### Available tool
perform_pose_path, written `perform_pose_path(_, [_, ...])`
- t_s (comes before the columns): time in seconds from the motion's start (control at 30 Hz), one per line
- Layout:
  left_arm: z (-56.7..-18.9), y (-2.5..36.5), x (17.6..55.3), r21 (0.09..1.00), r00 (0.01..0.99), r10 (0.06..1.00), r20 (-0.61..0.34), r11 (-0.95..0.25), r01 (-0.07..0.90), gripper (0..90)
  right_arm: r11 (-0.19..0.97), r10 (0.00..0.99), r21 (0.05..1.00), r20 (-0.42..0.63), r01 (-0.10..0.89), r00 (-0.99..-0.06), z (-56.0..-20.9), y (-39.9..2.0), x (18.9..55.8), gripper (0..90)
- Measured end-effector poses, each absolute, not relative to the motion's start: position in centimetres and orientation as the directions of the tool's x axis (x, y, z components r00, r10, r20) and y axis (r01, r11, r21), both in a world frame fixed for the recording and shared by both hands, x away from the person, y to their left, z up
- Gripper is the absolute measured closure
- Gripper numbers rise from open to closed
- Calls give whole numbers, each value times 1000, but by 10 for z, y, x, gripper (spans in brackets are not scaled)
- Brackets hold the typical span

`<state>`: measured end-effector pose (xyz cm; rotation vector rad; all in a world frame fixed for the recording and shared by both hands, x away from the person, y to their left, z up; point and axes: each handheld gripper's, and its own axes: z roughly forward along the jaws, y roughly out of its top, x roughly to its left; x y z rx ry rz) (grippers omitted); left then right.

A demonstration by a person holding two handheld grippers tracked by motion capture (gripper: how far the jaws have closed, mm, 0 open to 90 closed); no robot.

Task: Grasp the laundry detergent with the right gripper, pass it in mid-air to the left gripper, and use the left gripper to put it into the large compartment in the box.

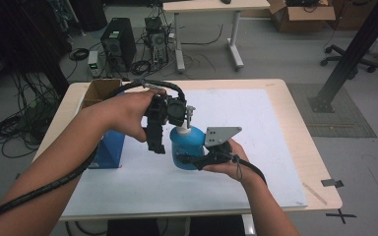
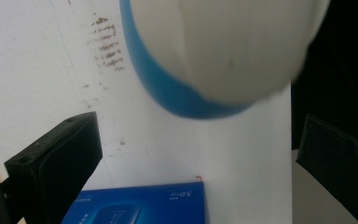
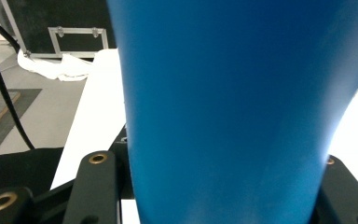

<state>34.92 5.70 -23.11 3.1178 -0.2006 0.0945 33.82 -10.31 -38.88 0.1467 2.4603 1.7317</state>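
At the far left, beyond the left hand, a cardboard box (image 1: 100,91) sits at the table (image 1: 295,147) corner, and a blue carton (image 1: 109,149) stands on the white mat just under that forearm; the left gripper view shows the same carton (image 2: 135,205) below and ahead of its jaws.

The left gripper (image 1: 156,142) hangs jaws-down, just left of the blue bottle (image 1: 187,147) and level with its shoulder. In its own view the two black jaws stand wide apart with nothing between them, and the bottle's white-and-blue shoulder (image 2: 214,51) looms close ahead and above, not touching either pad. So it is open and empty, the nearer free tool to the pump top.

The bottle stands upright, its long axis vertical, with the grey pump head (image 1: 190,112) at the top, right beside the left gripper's body.

To the right, the right gripper (image 1: 197,160) comes in level from the bottle's right side and is clamped around its lower body; in the right gripper view the blue wall (image 3: 233,107) sits squarely between the jaws, pressed on both sides.

The coming move likely turns on this: the pump lies up and slightly right of the left gripper's tips, along the vertical axis, while the right hand steadies the base.
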Motion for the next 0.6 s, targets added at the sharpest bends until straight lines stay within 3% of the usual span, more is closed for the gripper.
perform_pose_path(0.6, [-237, 58, 348, 10, 991, -122, 62, -992, -123, 2, 332, 137, 943, -41, 7, -990, -396, -75, 341, 455])
